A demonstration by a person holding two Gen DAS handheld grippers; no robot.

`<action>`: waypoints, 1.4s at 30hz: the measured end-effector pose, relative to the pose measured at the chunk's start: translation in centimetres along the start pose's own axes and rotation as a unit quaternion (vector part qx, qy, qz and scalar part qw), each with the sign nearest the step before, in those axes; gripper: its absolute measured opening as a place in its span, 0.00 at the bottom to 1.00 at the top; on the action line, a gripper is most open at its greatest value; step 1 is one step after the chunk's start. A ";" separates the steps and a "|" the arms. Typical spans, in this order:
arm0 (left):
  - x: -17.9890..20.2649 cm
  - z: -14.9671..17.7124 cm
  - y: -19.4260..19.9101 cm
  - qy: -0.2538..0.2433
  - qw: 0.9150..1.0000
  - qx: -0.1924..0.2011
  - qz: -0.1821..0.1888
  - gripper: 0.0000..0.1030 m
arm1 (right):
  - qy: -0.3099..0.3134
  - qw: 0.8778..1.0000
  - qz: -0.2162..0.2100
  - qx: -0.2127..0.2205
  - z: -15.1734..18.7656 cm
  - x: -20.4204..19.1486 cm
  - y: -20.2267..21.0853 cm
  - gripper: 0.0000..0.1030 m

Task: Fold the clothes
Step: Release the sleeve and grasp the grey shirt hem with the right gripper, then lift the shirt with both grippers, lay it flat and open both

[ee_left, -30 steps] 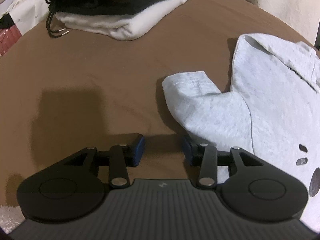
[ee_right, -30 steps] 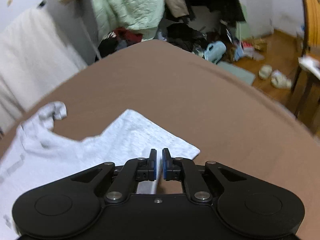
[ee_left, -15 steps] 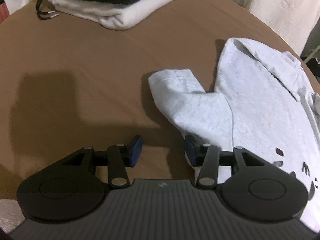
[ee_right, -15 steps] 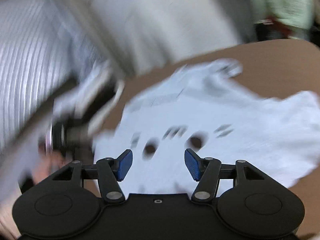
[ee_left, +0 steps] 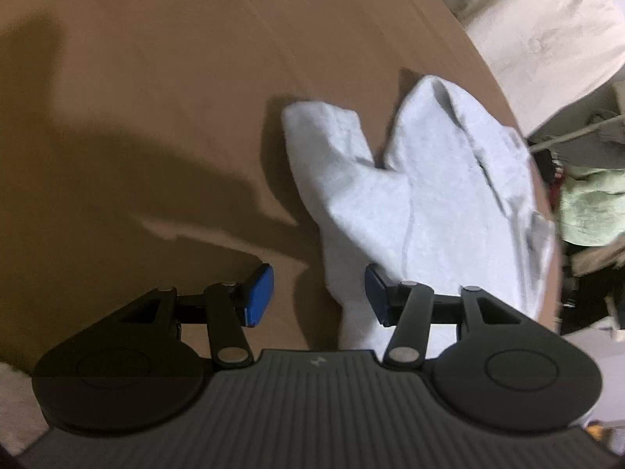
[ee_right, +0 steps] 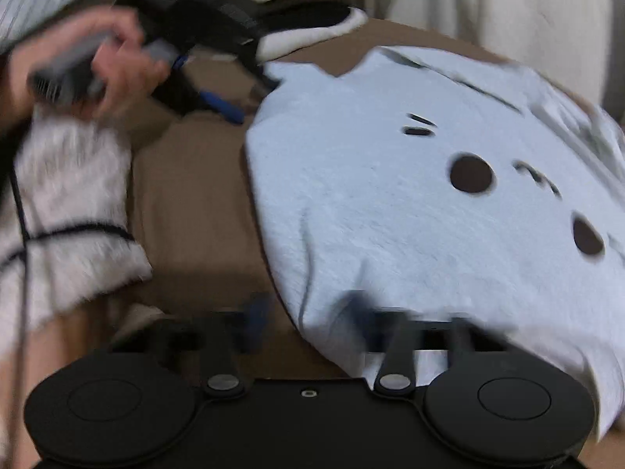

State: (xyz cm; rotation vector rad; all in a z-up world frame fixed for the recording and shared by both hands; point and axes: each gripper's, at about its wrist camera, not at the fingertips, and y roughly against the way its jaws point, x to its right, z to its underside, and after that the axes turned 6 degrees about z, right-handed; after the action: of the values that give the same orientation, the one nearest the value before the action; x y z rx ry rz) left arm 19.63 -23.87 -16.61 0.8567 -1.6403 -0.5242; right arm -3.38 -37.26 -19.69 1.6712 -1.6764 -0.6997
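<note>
The left gripper (ee_left: pixel 319 295) hangs with jaws spread wide, empty, its right finger over the sleeve (ee_left: pixel 343 183) of the pale grey sweatshirt (ee_right: pixel 410 211) — spread flat on the brown table (ee_left: pixel 156 97). The right gripper (ee_right: pixel 308 322), blurred, also has jaws apart at the sweatshirt's edge.

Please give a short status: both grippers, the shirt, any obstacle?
Left hand-held gripper open, empty, at the sleeve. Right hand-held gripper open, blurred, at grey shirt edge. Shirt flat, unfolded. Folded pile behind, apart.
</note>
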 end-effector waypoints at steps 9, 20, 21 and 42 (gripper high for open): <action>0.4 -0.3 2.3 -0.021 0.992 0.104 -0.061 0.50 | -0.037 0.980 0.170 0.097 -6.2 8.3 1.1 0.01; 4.8 2.3 -1.4 -0.119 0.991 0.052 -0.003 0.53 | -0.318 0.929 0.181 0.047 0.9 19.7 -3.4 0.02; 5.4 2.6 -1.6 -0.131 0.990 0.057 0.007 0.54 | -0.326 0.928 0.175 0.046 0.9 19.9 -3.4 0.03; 8.3 2.2 -7.6 -0.110 0.993 0.023 0.037 0.55 | -0.452 0.887 0.089 0.031 1.6 23.0 -3.9 0.07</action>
State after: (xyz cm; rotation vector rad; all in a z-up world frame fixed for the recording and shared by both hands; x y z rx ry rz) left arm 18.74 -35.26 -17.40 0.7891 -1.8856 -0.5458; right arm -1.31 -60.47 -21.87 1.2480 -2.4480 -1.4911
